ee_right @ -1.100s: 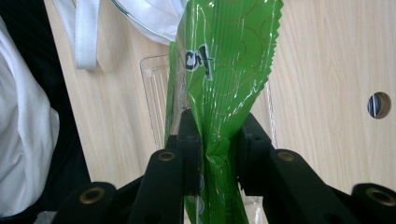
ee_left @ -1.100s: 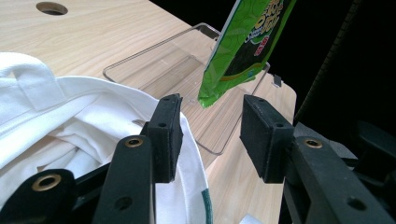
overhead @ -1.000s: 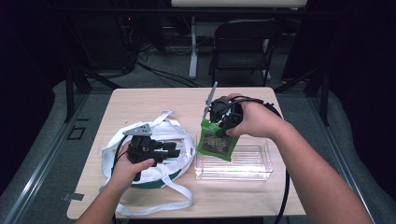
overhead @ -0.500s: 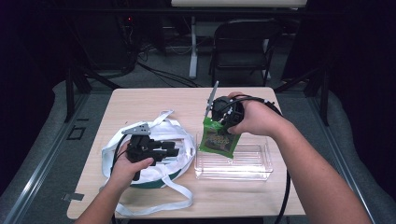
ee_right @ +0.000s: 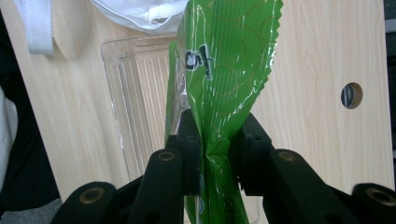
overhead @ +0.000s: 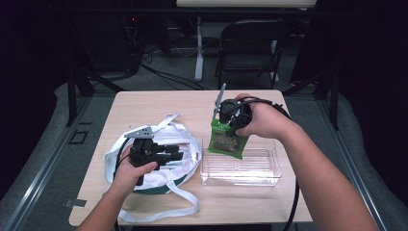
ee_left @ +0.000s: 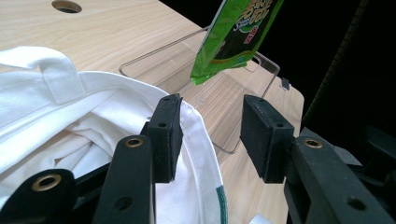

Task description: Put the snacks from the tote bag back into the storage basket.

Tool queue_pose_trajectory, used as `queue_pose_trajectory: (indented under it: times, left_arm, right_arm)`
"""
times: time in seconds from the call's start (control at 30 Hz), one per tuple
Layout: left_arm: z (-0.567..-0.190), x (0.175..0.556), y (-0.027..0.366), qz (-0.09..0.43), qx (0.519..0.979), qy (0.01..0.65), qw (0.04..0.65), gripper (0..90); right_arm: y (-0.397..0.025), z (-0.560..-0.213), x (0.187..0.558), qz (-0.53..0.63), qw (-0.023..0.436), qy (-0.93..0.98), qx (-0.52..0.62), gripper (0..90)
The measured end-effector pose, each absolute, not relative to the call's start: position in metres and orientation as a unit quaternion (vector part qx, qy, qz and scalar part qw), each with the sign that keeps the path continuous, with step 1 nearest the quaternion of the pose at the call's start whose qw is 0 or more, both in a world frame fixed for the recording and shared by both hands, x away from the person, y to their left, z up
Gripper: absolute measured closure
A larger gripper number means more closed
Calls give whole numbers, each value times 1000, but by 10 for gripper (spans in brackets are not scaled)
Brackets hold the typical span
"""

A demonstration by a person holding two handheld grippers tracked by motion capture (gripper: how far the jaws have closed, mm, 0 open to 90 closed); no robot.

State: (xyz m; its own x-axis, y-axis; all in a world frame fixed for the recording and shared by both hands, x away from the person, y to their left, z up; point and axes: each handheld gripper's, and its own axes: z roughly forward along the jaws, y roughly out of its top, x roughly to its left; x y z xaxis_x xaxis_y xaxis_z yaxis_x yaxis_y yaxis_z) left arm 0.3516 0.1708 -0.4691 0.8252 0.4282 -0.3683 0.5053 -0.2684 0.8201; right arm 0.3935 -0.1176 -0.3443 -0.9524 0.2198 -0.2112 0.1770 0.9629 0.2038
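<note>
Green snack packet [overhead: 228, 140] hangs pinched by its top edge between the jaws of the right gripper [overhead: 230, 118], lower end dangling over the left end of the clear plastic tray [overhead: 269, 166], not resting on its floor as far as the high view shows; in the right gripper view the packet [ee_right: 223, 70] runs straight up between the two closed pads, crinkled foil pressed from both sides, serrated edge toward the right; the tray [ee_right: 135, 93] lies beneath it. Left gripper [overhead: 172, 155] lies over the white cloth bag [overhead: 190, 144], jaws parted wide; in the left gripper view one pad [ee_left: 168, 135] sits against the bag's rim [ee_left: 201, 140], the other [ee_left: 264, 135] stands clear over bare wood; nothing gripped between them; the packet [ee_left: 236, 35] hangs ahead above the tray [ee_left: 219, 88]. Bag straps [overhead: 166, 211] trail toward the near table edge. Surface: light wood table [overhead: 159, 103], with a round cable hole [ee_right: 351, 95]; room dark; black folding chair [overhead: 250, 45] and floor cables behind the table.
</note>
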Motion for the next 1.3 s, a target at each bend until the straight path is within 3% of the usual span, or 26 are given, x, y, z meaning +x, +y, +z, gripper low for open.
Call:
queue_pose_trajectory:
  times: [1.3]
  left_arm:
    - [-471, 353, 190, -21, 785, 319, 531, 580]
  right_arm:
    - [-107, -390, 425, 58, 140, 987, 57, 741]
